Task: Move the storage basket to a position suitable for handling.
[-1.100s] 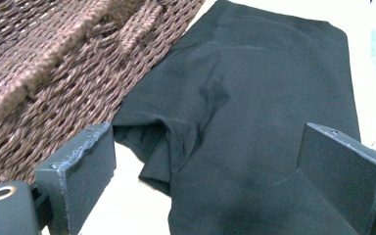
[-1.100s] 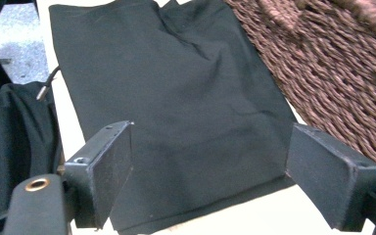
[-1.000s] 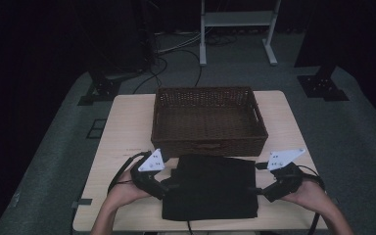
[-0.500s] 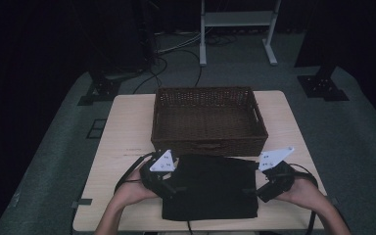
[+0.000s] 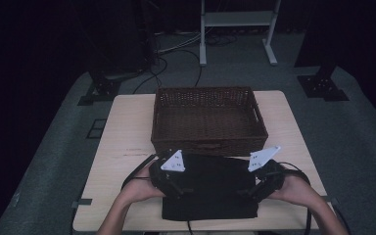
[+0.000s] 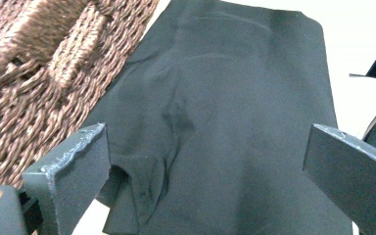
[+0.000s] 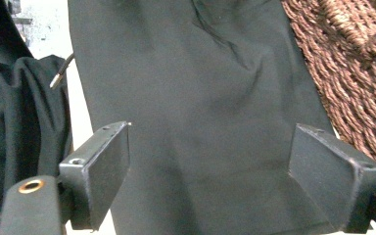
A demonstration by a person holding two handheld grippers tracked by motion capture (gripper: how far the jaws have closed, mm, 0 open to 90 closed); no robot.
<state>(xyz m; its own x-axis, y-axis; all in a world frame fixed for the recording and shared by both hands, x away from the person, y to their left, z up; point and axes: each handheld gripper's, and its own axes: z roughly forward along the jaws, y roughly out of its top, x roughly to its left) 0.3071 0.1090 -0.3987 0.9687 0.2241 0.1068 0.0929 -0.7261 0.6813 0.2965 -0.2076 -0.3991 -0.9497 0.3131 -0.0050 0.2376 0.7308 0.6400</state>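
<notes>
Dim lab: metal stands (image 5: 237, 29), cables (image 5: 176, 49)

I see both forearms coming in low, hands angled inward toward each other. My left tongs (image 5: 176, 182) have their jaws spread wide, and my right tongs (image 5: 255, 186) are spread wide too, gripping nothing.

Hidden and cropped items

Black cloth (image 5: 210, 188): near edge cut off in both gripper views, its ends covered by grippers from above. Wicker basket (image 6: 34, 63): cropped by frame edge.
</notes>
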